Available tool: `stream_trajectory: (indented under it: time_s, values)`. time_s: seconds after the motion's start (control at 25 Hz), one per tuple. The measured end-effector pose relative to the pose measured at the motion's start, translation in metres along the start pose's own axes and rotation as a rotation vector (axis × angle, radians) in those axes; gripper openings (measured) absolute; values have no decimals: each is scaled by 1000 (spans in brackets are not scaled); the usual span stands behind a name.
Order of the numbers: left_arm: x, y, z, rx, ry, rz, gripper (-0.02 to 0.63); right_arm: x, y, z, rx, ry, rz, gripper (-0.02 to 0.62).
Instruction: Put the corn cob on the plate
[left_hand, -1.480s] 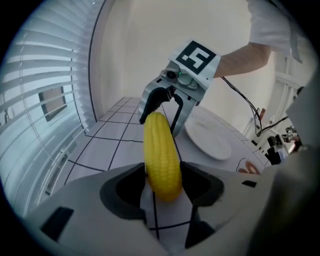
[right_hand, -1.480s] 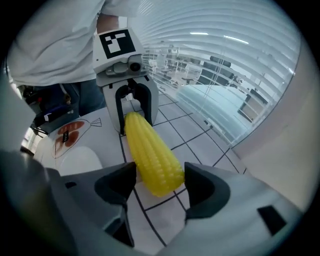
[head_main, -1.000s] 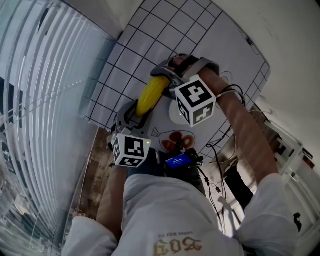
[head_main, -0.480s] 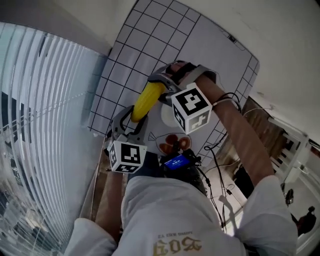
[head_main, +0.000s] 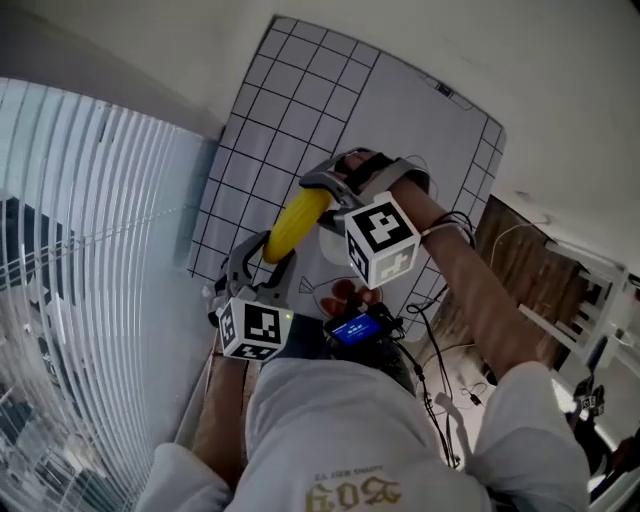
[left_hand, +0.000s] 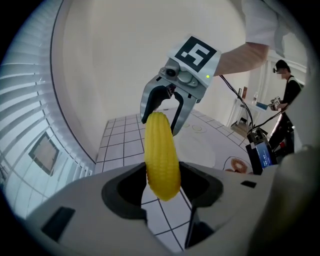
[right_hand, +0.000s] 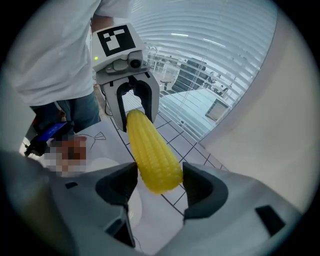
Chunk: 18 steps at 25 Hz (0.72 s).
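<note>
"Any room?"
"Blinds (head_main: 90, 250) hem my left; the mat's (head_main: 300, 90) far squares lie bare."
"Grip?"
"Left gripper (left_hand: 162, 186) and right gripper (right_hand: 157, 181) each clamp one end of the corn (head_main: 295, 222), above the mat, both tilted down."

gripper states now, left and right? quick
Left gripper: closed on one end of the corn cob.
Right gripper: closed on the other end of the same corn cob.

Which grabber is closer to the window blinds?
Left. The left gripper holds the end of the corn nearest the blinds. The right gripper holds the corn's other end, farther from the blinds, over the mat.
</note>
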<state>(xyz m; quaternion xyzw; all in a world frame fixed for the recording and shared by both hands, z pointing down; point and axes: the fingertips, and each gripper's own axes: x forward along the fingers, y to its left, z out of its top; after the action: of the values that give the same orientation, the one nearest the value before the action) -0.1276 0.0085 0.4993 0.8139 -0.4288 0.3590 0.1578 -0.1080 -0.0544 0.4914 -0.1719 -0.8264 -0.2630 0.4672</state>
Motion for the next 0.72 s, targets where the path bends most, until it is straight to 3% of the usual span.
stream_trajectory:
  time_s: [0.44,0.72]
  values:
    - [19,-21,39,222,-4,-163,210,-41,18,-43,250,61,-132,288]
    - [34,-45,69,358,-13,-328,209,-70,42,-75,459,76,-224,288]
